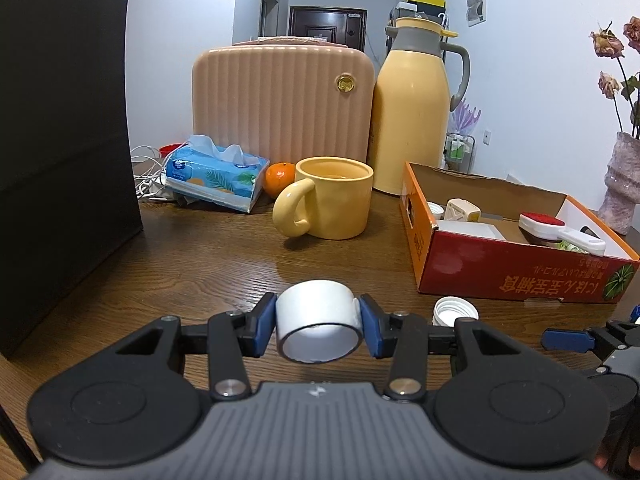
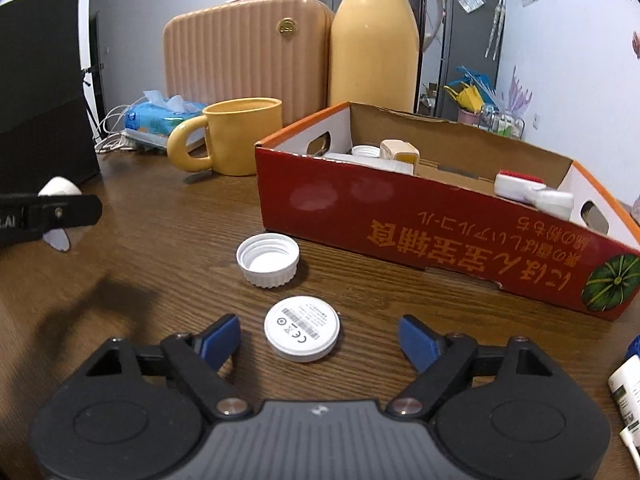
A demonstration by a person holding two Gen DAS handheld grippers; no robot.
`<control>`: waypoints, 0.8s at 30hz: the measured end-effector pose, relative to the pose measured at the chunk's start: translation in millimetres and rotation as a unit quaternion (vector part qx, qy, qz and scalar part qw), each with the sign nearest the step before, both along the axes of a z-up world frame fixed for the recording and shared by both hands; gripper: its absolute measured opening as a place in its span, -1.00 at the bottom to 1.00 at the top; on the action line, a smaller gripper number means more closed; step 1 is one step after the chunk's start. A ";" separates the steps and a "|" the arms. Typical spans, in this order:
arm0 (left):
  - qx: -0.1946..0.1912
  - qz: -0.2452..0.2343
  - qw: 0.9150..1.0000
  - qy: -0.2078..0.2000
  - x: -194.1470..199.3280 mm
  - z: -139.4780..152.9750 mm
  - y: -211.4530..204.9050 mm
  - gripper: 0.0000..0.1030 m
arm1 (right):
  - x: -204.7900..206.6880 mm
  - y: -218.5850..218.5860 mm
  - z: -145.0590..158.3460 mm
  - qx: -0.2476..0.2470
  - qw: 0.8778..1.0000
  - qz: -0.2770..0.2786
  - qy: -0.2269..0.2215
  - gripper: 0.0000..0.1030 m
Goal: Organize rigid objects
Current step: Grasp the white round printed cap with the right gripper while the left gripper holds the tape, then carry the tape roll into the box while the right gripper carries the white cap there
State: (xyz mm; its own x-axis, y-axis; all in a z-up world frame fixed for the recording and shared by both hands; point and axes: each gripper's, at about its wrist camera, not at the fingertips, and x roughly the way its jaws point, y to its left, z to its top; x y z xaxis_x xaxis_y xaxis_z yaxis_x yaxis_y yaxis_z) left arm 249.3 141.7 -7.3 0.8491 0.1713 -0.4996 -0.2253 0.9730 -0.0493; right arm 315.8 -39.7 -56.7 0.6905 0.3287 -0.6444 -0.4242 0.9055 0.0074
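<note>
Left gripper [image 1: 318,322] clamps a white tape roll [image 1: 319,320] between its blue pads [image 1: 264,324], roll lying sideways with its hollow core facing the camera, apparently lifted just above the wooden table [image 1: 208,264]. Right gripper [image 2: 320,340] spread wide, holds nothing; a round white disc with a printed label [image 2: 302,328] lies flat on the table between its fingers, touching neither. White ribbed bottle cap [image 2: 268,260] sits open side up just beyond the disc, near the red cardboard box [image 2: 400,216]. Box holds a brush with a red pad [image 2: 520,186] and other small white items. Behind: yellow mug [image 1: 332,196], tangerine [image 1: 279,178], tissue pack [image 1: 214,172], yellow thermos jug [image 1: 412,112], peach ribbed case [image 1: 280,104].
</note>
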 end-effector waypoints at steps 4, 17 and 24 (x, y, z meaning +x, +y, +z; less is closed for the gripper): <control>0.001 -0.001 1.000 0.003 0.6 -0.8 -0.6 -0.12 | 0.1 -3.6 0.6 0.011 1.000 -0.001 -0.002 0.26; 0.008 -0.001 1.000 0.006 1.4 -3.0 -2.3 -0.12 | -2.2 -10.5 2.9 0.027 1.000 0.005 -0.013 -0.25; 0.013 -0.001 1.000 0.007 2.3 -4.1 -5.1 -0.12 | -9.4 -15.6 9.7 0.034 0.999 0.006 -0.039 -0.25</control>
